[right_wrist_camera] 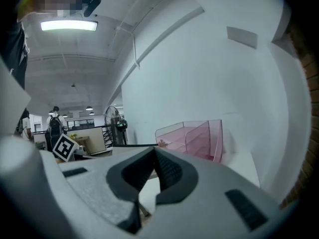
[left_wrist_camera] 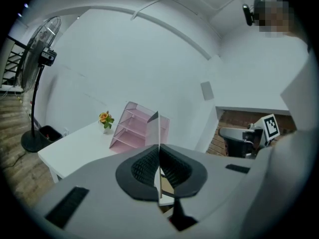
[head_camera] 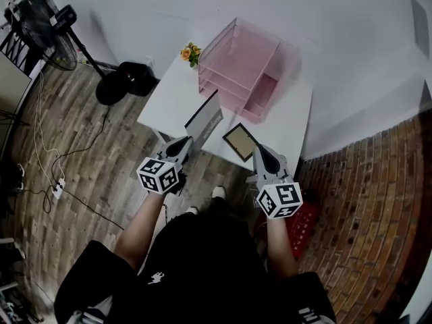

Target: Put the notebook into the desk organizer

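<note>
At left, left claw pinching notebook, upright on edge over worktop's near side, outside organizer. Behind, pink organizer at worktop's far end. At right, right claw pressed together, just beside brown-framed pad lying flat.

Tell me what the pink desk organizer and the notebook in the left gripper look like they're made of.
The desk organizer looks like translucent pink plastic, perhaps acrylic: smooth, glossy, the table showing through its panels. The notebook, pinched in the left gripper, looks like paper under a thin matte card cover, grey-white with a dark edge; that's a guess.
</note>
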